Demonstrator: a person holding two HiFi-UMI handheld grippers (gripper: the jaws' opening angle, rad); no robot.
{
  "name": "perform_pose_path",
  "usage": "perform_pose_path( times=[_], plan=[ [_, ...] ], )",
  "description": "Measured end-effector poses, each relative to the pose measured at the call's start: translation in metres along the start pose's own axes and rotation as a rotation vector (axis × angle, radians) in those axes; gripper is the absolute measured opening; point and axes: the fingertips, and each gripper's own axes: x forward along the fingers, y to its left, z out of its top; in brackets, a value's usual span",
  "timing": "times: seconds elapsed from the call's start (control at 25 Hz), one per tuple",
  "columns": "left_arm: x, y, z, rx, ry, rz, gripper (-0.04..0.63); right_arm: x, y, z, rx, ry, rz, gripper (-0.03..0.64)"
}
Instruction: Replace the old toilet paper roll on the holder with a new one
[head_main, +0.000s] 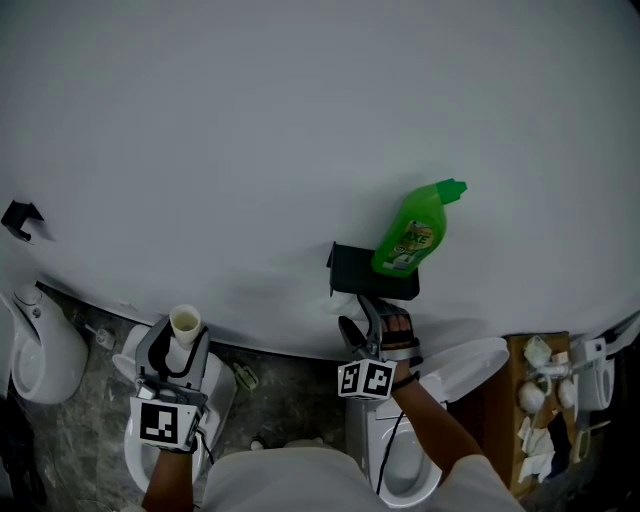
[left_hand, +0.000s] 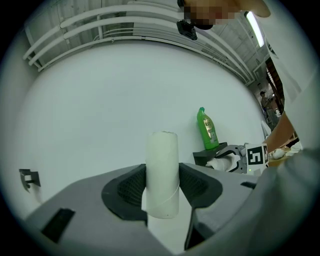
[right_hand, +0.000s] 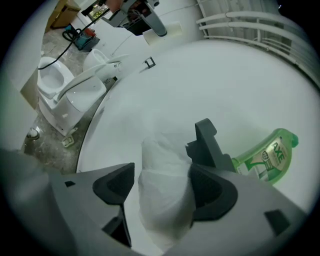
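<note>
Just below the black holder (head_main: 372, 272), at its 6 o'clock in the head view, the right gripper (head_main: 372, 312) clamps the new roll (right_hand: 165, 195), long axis seemingly toward 12, while the left gripper (head_main: 183, 345), well apart at 8 o'clock, grips the old tube (head_main: 185, 325) upright.

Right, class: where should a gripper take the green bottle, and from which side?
Take the bottle by its narrow neck, just under the cap, coming from the front with jaws either side. It stands upright on the holder close to the wall, so the back is shut off, and the neck looks slimmer than the body.
</note>
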Motion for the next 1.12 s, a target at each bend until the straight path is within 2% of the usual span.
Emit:
perform_pose_path(
  times=[0.24, 0.64, 1.12],
  plan=[
    [0.000, -0.002, 0.001, -0.010, -0.018, -0.035, 0.204, -0.020, -0.004, 0.000, 0.069, 0.034, 0.018, 0.354],
    [0.015, -0.029, 0.004, -0.025, -0.051, -0.146, 0.204, -0.063, -0.016, -0.016, 0.154, 0.088, -0.041, 0.359],
    [0.012, -0.042, 0.014, 0.017, -0.062, -0.210, 0.204, -0.094, -0.032, -0.025, 0.218, 0.133, -0.091, 0.356]
  ],
)
